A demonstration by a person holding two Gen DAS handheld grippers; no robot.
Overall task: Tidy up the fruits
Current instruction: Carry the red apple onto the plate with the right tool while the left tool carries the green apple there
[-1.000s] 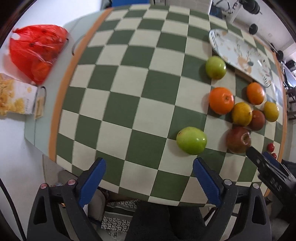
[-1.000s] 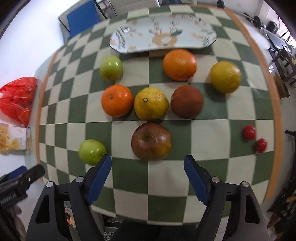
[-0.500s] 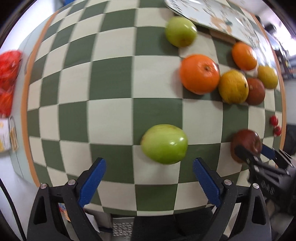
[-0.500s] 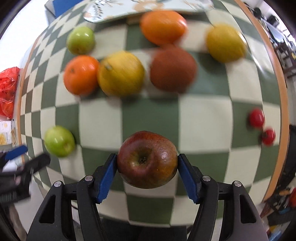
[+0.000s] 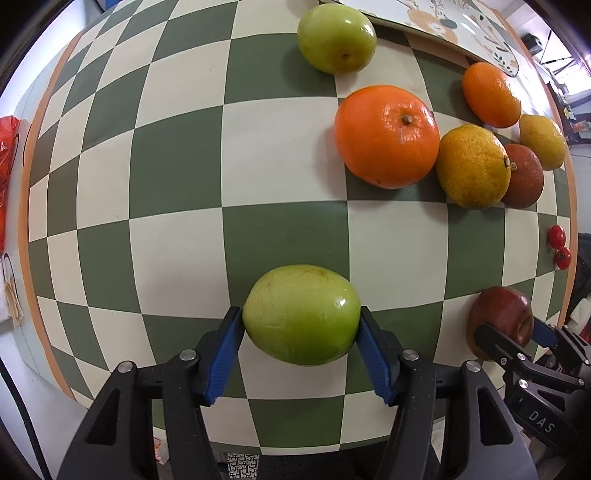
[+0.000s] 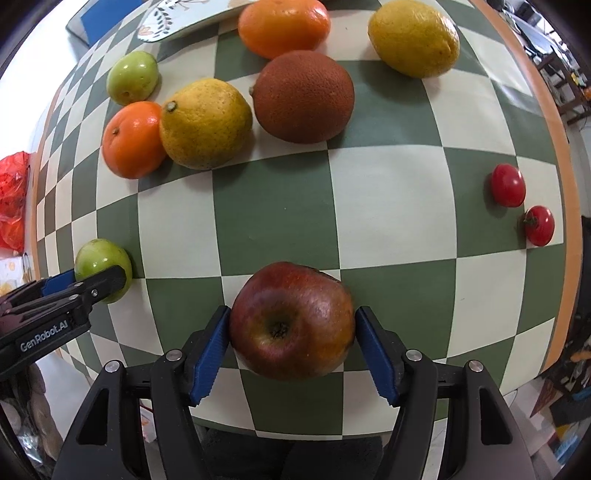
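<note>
My left gripper (image 5: pixel 301 330) is shut on a green apple (image 5: pixel 301 314) near the front edge of the checked table (image 5: pixel 177 170). In the right wrist view my right gripper (image 6: pixel 291 334) is shut on a red apple (image 6: pixel 291 319). That red apple (image 5: pixel 498 315) also shows at the right of the left wrist view. Farther back lie a second green apple (image 5: pixel 336 38), two oranges (image 5: pixel 386 134) (image 5: pixel 491 94), a speckled yellow citrus (image 5: pixel 472 166), a brown fruit (image 6: pixel 303 96) and a lemon (image 6: pixel 413 37).
A patterned oval plate (image 5: pixel 443 22) sits at the table's far side. Two small red tomatoes (image 6: pixel 508 184) (image 6: pixel 539 225) lie near the right edge. A red plastic bag (image 6: pixel 13 199) is off the table's left side. Bare checked cloth separates the held apples from the fruit cluster.
Both grippers moved forward over the table and closed. The left one took hold of the green apple, the right one the red apple.
</note>
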